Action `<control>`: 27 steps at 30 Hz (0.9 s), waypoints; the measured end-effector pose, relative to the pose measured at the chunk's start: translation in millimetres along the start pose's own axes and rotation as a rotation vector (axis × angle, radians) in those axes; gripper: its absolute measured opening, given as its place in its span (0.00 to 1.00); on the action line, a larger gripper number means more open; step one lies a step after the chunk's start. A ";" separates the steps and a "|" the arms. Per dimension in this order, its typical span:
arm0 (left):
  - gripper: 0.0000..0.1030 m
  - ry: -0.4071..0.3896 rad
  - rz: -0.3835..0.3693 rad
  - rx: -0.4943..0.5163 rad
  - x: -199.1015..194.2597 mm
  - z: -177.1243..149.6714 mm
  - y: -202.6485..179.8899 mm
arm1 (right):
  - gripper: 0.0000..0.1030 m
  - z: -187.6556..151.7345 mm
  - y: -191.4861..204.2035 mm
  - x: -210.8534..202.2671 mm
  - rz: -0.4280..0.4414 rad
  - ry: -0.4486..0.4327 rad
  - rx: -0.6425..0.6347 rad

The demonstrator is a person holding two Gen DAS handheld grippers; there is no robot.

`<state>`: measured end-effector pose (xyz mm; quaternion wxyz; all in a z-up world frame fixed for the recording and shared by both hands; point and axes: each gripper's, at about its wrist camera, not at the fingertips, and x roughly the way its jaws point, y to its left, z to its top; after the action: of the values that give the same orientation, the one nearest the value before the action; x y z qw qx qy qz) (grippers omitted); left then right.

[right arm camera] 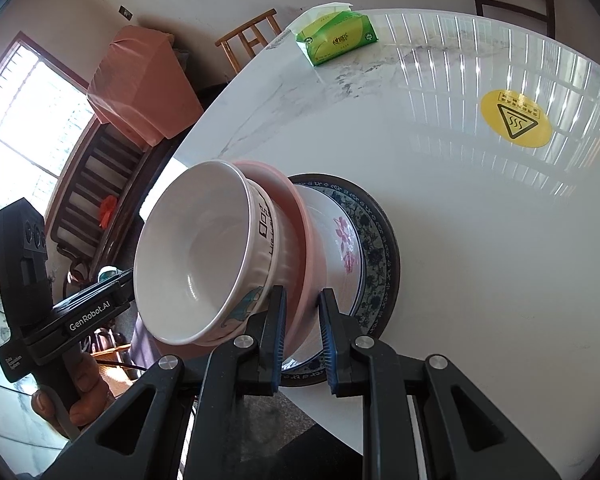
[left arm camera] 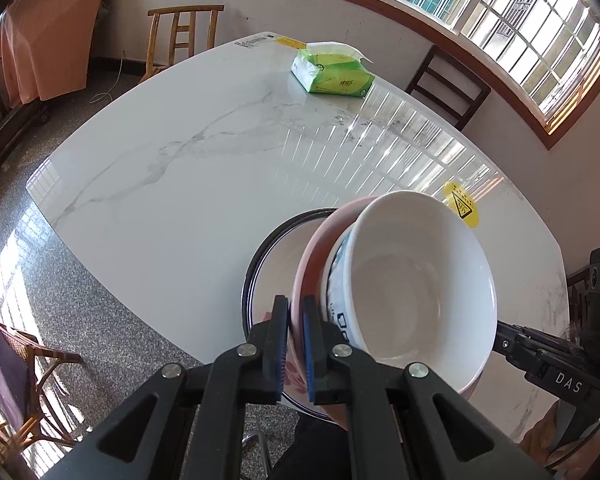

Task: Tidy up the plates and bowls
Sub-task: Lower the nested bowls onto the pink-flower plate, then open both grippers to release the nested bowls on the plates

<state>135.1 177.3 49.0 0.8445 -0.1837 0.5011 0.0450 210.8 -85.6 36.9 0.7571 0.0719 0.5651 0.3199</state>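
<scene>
A white bowl (left arm camera: 412, 280) with blue print sits inside a pink bowl (left arm camera: 320, 248), over a floral plate (right arm camera: 342, 240) on a dark-rimmed blue-patterned plate (right arm camera: 376, 248) at the table's near edge. My left gripper (left arm camera: 296, 344) is shut on the pink bowl's rim, and the two bowls tilt. My right gripper (right arm camera: 303, 336) straddles the pink bowl's rim (right arm camera: 304, 216) at the opposite side, with a gap showing at the right finger. The white bowl (right arm camera: 196, 252) fills the left of the right wrist view.
The white marble table (left arm camera: 188, 184) carries a green tissue pack (left arm camera: 332, 72) at its far end and a yellow warning sticker (right arm camera: 516, 118). Wooden chairs (left arm camera: 184, 36) stand around it. A cloth-covered bench (right arm camera: 140, 88) stands beside the table.
</scene>
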 end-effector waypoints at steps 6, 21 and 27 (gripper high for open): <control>0.05 0.008 0.002 0.002 4.0 -0.4 0.6 | 0.17 1.7 -1.5 4.0 0.000 0.004 0.006; 0.13 -0.047 0.002 0.031 3.3 -7.3 -0.4 | 0.17 0.8 -5.3 5.5 -0.006 -0.036 0.010; 0.47 -0.094 0.001 0.013 4.4 -13.2 16.2 | 0.31 -6.5 -17.3 2.3 -0.005 -0.108 0.046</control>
<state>122.2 187.2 35.2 0.8684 -0.1755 0.4610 0.0508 212.3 -99.5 24.6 0.7854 0.1054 0.5308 0.3006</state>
